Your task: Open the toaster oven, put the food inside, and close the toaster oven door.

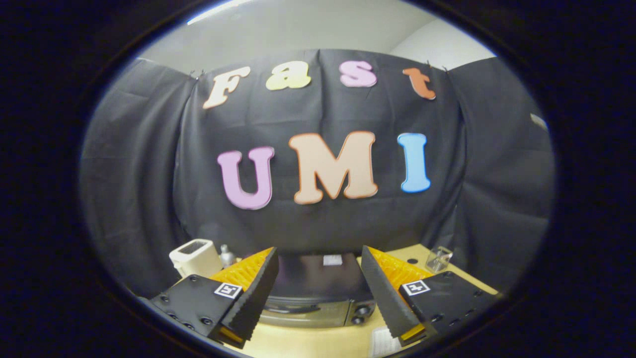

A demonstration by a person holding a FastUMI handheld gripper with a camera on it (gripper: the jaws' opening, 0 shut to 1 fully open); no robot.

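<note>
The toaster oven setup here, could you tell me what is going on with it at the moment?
A person is holding the gripper above the table, its fingers spread open with nothing between them. The dark toaster oven sits just ahead, seen between the fingers; its door appears shut, though that is hard to tell. A white container stands beyond the left finger and a small clear cube beyond the right.

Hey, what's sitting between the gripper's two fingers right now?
In the gripper view, the toaster oven sits ahead between the open gripper's fingers, seen from above; nothing is held.
</note>
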